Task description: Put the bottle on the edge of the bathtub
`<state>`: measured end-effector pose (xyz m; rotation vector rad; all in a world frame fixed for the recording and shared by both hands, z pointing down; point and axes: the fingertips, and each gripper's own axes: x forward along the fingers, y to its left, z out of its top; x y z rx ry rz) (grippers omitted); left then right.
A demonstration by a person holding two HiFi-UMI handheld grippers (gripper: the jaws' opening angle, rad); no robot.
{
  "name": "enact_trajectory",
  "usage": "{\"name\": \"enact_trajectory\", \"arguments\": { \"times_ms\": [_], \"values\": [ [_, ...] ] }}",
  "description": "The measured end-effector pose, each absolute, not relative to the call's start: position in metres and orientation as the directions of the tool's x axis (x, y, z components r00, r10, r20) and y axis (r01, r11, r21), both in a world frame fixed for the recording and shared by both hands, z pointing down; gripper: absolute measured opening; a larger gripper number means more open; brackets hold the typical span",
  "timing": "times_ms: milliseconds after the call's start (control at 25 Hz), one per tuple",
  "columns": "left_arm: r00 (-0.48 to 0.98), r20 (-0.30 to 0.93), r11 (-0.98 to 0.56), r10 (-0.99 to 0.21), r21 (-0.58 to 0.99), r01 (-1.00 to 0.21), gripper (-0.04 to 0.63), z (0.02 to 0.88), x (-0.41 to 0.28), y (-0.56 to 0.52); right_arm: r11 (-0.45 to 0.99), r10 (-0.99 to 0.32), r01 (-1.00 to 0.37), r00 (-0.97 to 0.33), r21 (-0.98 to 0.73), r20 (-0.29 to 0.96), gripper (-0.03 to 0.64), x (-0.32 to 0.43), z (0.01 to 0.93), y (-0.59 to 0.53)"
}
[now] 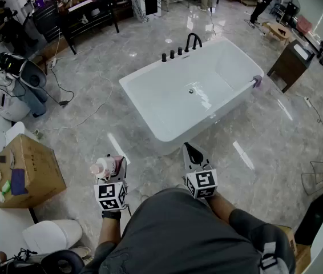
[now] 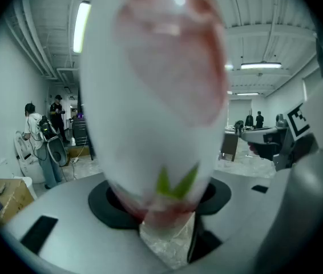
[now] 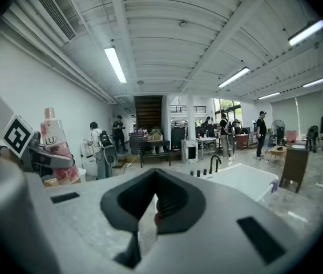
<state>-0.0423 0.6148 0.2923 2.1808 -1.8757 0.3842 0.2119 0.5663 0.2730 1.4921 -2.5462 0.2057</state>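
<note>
A white and pink bottle [image 1: 103,166] with a pale cap stands upright in my left gripper [image 1: 113,165], which is shut on it, low in the head view, left of the middle. In the left gripper view the bottle [image 2: 156,96] fills most of the picture between the grey jaws of that gripper [image 2: 167,233]. My right gripper [image 1: 192,153] is beside it, shut and holding nothing, pointing at the white bathtub [image 1: 144,73]. The right gripper view shows its jaws together [image 3: 150,210], the bottle [image 3: 56,147] at the left and the bathtub [image 3: 247,178] ahead.
A black faucet [image 1: 193,40] and knobs stand on the tub's far rim, and a purple item [image 1: 257,81] sits on its right end. A cardboard box [image 1: 27,170] and a white fixture [image 1: 50,236] are at my left, a dark cabinet [image 1: 290,64] at the right. Cables cross the marble floor.
</note>
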Motion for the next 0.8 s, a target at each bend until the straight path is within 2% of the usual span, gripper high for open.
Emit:
{"name": "enact_trajectory", "arguments": {
  "times_ms": [520,800],
  "values": [
    [0.148,0.342,-0.159,-0.928,-0.005,-0.987,0.235,0.288,-0.021,0.603,0.481,-0.851,-0.876,-0.477,-0.041,0.221,0.001,0.231,0.275,0.556],
    [0.135,0.351,-0.15,-0.927,-0.016,-0.989,0.235,0.29,-0.006,0.595,0.492,-0.843,-0.865,-0.502,-0.104,0.192,0.002,0.252,0.279,0.548]
  ]
}}
